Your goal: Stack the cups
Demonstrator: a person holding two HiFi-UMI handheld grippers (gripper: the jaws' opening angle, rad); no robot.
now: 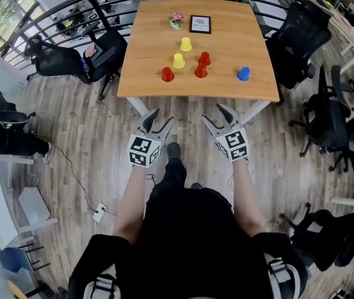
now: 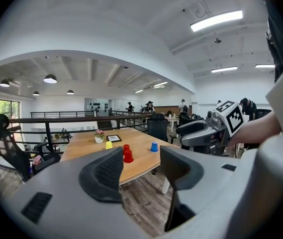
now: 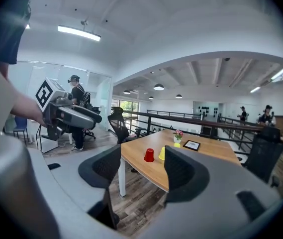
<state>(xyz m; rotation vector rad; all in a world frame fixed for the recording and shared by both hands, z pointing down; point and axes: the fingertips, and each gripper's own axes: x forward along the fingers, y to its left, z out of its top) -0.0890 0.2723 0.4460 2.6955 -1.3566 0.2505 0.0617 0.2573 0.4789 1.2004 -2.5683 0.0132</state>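
Both grippers sit over the wood floor, short of the table [image 1: 140,83] near edge. The left gripper [image 1: 162,118] has its jaws apart with nothing between them. The right gripper [image 1: 213,113] also has its jaws apart and empty.

I count six cups on the table, each standing alone and none stacked. The far yellow cup [image 1: 186,44] is deepest, and the near yellow cup [image 1: 178,61] is just left of it and closer to me. The back red cup [image 1: 204,58] has the front red cup [image 1: 200,71] just beside it. The left red cup [image 1: 167,75] stands apart on the left. The blue cup [image 1: 244,73] is well apart on the right.

A flower pot [image 1: 177,21] and a framed card [image 1: 200,24] stand at the far edge.
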